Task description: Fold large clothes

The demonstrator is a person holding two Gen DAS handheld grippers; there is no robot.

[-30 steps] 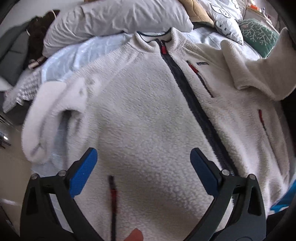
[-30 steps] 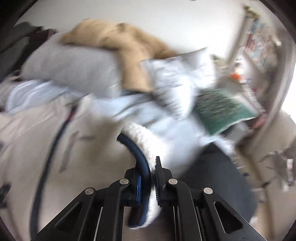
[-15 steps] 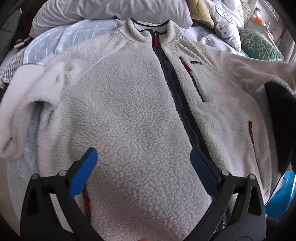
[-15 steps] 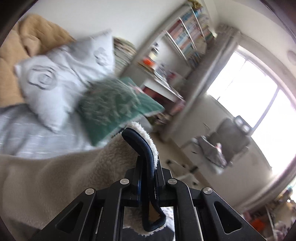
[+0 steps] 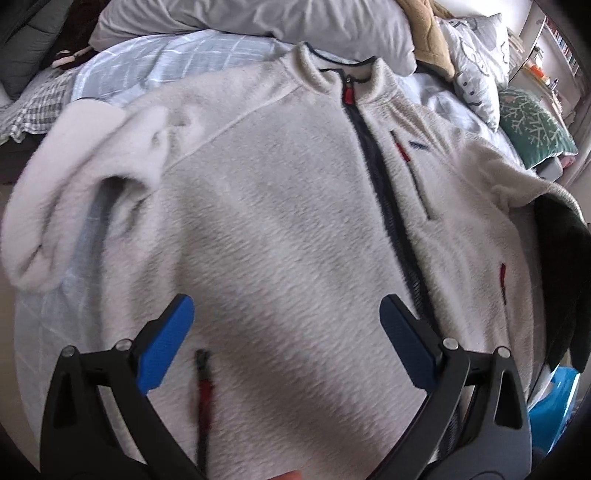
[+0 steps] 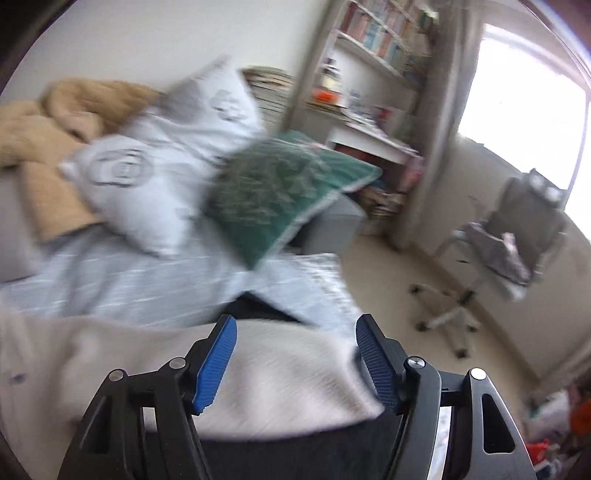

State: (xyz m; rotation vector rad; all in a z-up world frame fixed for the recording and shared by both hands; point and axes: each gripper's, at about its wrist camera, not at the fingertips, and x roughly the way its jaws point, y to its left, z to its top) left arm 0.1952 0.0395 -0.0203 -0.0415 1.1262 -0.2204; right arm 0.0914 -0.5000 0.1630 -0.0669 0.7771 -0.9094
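A cream fleece jacket point(image 5: 280, 221) with a dark zip lies front-up on the bed, collar at the far side. Its left sleeve point(image 5: 70, 177) is bunched at the left edge of the bed. My left gripper point(image 5: 286, 332) is open and empty, hovering over the jacket's lower front. My right gripper point(image 6: 295, 354) is open over the jacket's right sleeve point(image 6: 266, 376), which lies spread out below the fingers and is not held.
Light blue checked bedding point(image 5: 166, 55) lies under the jacket. A grey pillow point(image 5: 240, 18), a white printed pillow point(image 6: 162, 173), a green cushion point(image 6: 284, 184) and a tan blanket point(image 6: 44, 133) crowd the head of the bed. A desk, shelves and an office chair point(image 6: 517, 236) stand to the right.
My right gripper was shut on the sleeve cuff, carried it outward to the right, and has now opened and let it go. My left gripper stayed open and shifted slightly over the jacket.
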